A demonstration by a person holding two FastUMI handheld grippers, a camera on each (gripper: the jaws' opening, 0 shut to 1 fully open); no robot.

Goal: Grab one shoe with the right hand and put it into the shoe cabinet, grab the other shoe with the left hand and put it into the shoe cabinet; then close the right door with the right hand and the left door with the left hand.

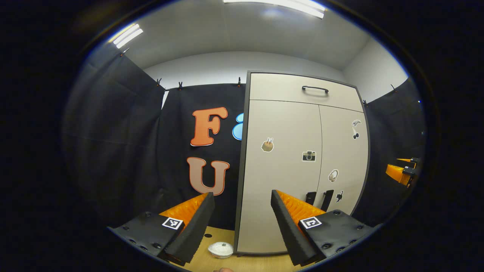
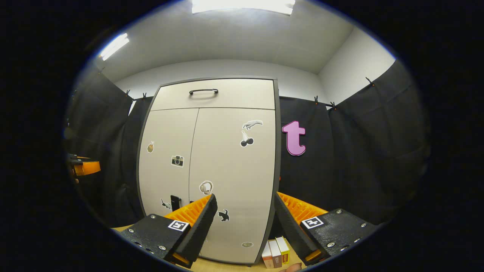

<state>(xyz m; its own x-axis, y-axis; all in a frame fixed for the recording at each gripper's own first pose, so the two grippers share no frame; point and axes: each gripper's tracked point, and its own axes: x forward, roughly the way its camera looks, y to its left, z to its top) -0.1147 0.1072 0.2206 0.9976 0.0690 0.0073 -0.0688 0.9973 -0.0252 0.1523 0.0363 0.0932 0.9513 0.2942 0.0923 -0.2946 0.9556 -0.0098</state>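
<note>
The beige shoe cabinet (image 1: 298, 151) stands upright with both doors shut, a drawer with a dark handle on top and stickers on the doors; it shows again in the right gripper view (image 2: 211, 166). My left gripper (image 1: 242, 219) hangs open in front of the cabinet's left edge, nothing between its fingers. My right gripper (image 2: 244, 223) is open too, facing the right door's lower part. The right gripper (image 1: 402, 172) also shows far right in the left gripper view, and the left gripper (image 2: 85, 166) far left in the right gripper view. I see no shoe outside.
A white round object (image 1: 221, 249) lies on the wooden floor (image 1: 249, 264) by the cabinet's left foot. Small boxes (image 2: 275, 252) stand on the floor at the cabinet's right corner. Black cloth walls close in on both sides.
</note>
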